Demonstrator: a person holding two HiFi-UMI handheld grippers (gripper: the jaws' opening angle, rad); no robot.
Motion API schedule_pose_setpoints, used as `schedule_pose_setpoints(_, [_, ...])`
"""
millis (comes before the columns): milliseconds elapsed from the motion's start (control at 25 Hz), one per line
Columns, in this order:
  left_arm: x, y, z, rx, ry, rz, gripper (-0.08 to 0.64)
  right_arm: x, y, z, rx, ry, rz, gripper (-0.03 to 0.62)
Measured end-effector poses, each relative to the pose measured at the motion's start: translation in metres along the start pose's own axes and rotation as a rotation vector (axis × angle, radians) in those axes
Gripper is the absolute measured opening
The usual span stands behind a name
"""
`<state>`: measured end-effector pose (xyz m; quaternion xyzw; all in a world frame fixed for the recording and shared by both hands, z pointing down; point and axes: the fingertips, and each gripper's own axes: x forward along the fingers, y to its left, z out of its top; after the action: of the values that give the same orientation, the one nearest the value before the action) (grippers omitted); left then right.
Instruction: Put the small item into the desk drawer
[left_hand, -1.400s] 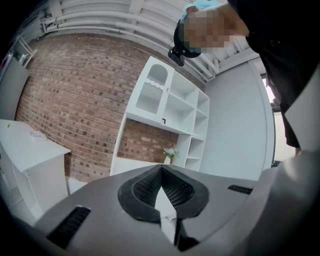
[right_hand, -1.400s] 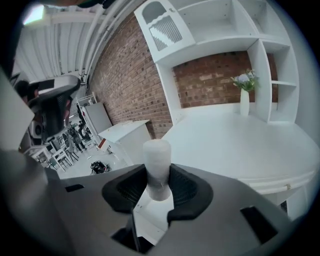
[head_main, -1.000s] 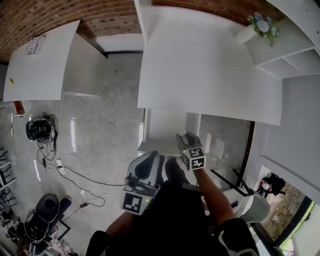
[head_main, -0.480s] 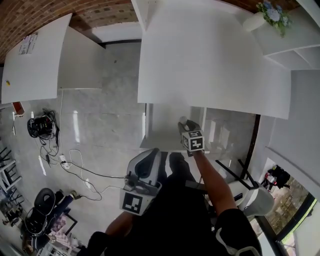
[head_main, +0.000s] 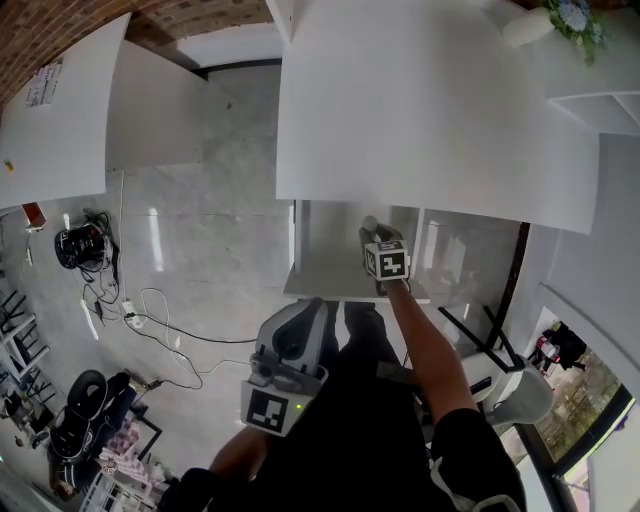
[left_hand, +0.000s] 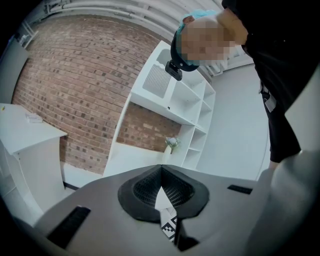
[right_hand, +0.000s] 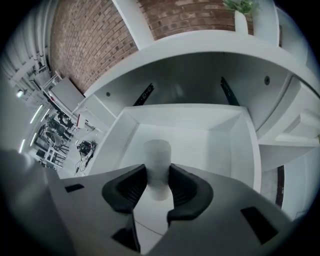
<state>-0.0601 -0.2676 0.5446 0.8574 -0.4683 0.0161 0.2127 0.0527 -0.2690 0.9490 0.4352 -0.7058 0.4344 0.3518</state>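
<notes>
Drawer (right_hand: 200, 132) open, with cylinder (right_hand: 157, 160) clamped between pads of right gripper (right_hand: 157, 176) over its floor; left gripper (left_hand: 161, 187) jaws pressed together.

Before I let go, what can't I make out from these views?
Small pale grey cylinder: lower end hidden between the black pads of the right tongs, right gripper view.
Whether it touches the floor of the open white desk drawer: head view too small, marker cube covers it.
Drawer's near floor: tongs body covers it, right gripper view.
Left tongs, shut: their view faces away from the drawer.
</notes>
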Motion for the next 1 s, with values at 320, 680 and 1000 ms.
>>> schedule_pose_setpoints(320, [0.003, 0.010, -0.011, -0.011, 0.022, 0.004, 0.025, 0.027, -0.013, -0.014, 0.033, 0.076, -0.035, 0.149])
schedule_pose_setpoints(680, [0.002, 0.015, -0.013, -0.021, 0.030, 0.017, 0.025, 0.043, -0.022, -0.032, 0.063, 0.165, -0.062, 0.149])
schedule_pose_setpoints(1000, [-0.006, 0.018, -0.021, -0.020, 0.045, 0.029, 0.025, 0.052, -0.028, -0.040, 0.087, 0.200, -0.071, 0.152])
